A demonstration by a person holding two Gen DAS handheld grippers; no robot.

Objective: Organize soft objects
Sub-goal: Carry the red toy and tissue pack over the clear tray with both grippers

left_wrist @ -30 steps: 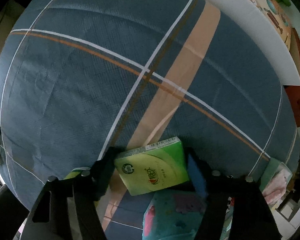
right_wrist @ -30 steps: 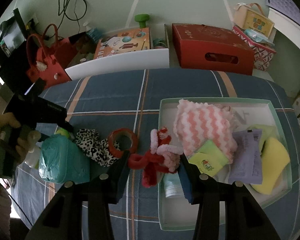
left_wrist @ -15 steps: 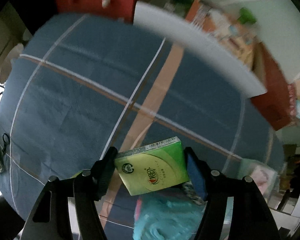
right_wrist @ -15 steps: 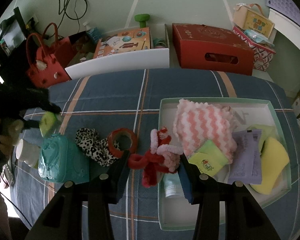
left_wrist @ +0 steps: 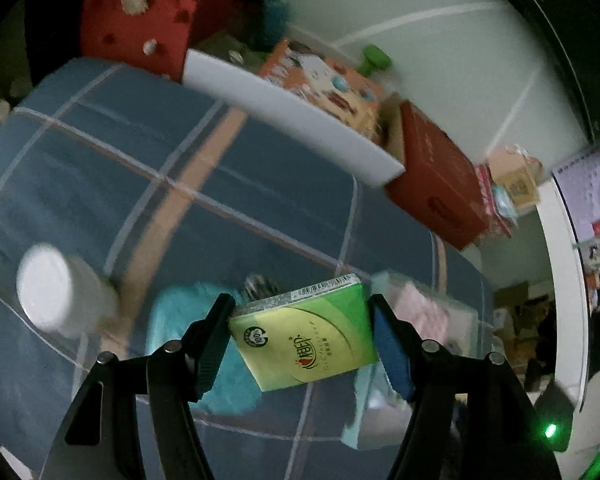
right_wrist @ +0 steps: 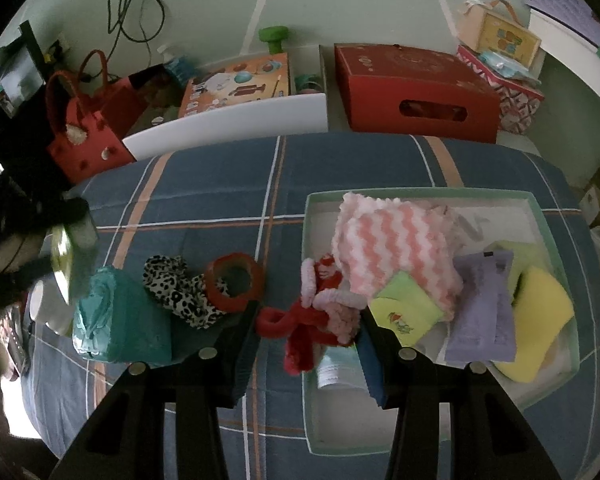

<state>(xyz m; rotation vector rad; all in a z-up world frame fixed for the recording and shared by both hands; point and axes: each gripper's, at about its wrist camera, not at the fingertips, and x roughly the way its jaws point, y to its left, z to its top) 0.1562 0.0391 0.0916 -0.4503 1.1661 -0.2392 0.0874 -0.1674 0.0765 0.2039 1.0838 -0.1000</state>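
The green tissue pack [left_wrist: 306, 338] is clamped in the left gripper [left_wrist: 300, 336], up above the plaid bedspread [left_wrist: 100, 168]. The right gripper [right_wrist: 308, 324] pinches a red-and-pink fuzzy tie [right_wrist: 320, 312] at the rim of the pale green box [right_wrist: 556, 232], probably touching it.

The tissue pack [left_wrist: 306, 338] has a shiny plastic wrap, smooth and green. The bed cover [right_wrist: 228, 188] under it is soft matt cloth with woven stripes. On this cover sits a tray [right_wrist: 428, 195] that looks like smooth card, and in it lies a fluffy pink and white towel [right_wrist: 396, 240], a spongy yellow pad [right_wrist: 540, 312] and a smooth purple packet [right_wrist: 486, 312]. Beside the tray lie fuzzy red and pink hair ties [right_wrist: 316, 316] and a shiny red ring [right_wrist: 234, 282]. The teal pack [right_wrist: 120, 320] looks crinkly.
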